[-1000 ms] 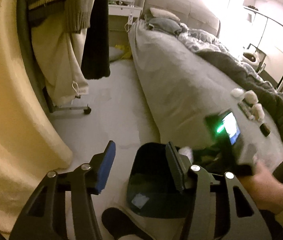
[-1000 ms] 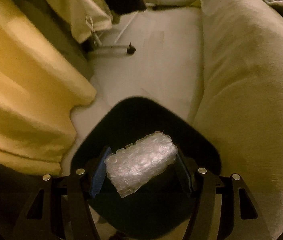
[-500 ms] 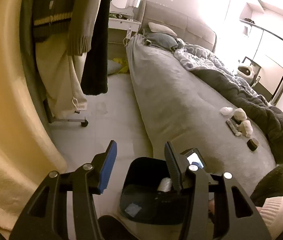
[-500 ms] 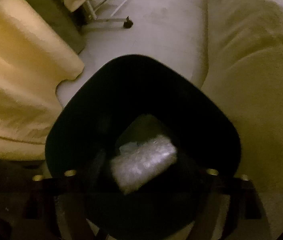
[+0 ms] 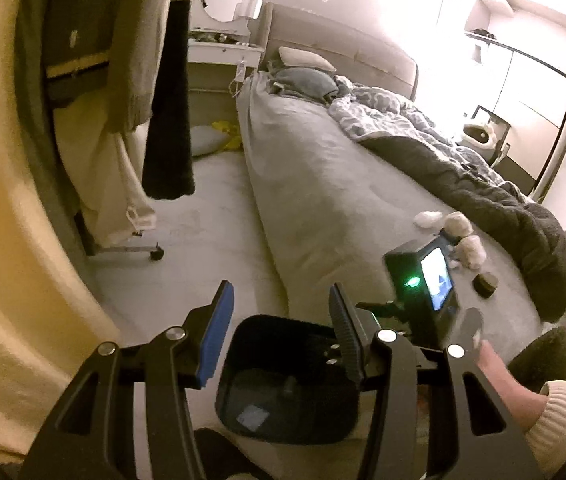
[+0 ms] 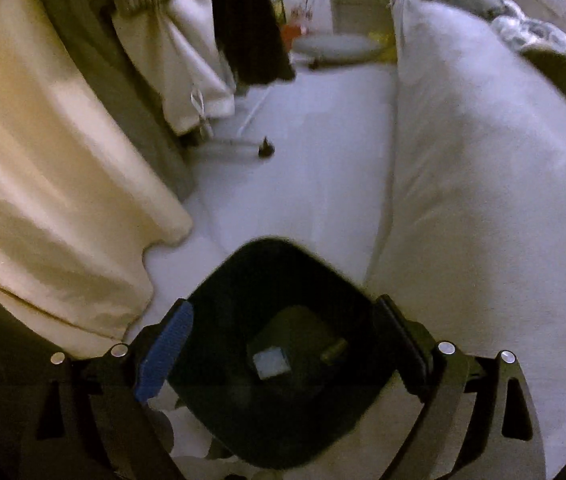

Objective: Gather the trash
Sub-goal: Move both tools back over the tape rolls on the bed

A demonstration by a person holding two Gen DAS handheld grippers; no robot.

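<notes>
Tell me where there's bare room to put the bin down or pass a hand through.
Free: the floor strip between the bed and the hanging clothes, beyond the black bin; also the bare bed cover between the pillows and the wads. Crowded: the bed's near end, with wads, a small dark object and the dark blanket.

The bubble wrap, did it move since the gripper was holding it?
Yes. It is gone from the right gripper, whose jaws have just been opening and now hold nothing. It likely dropped into the black bin below, though the bin's dark floor hides it.
</notes>
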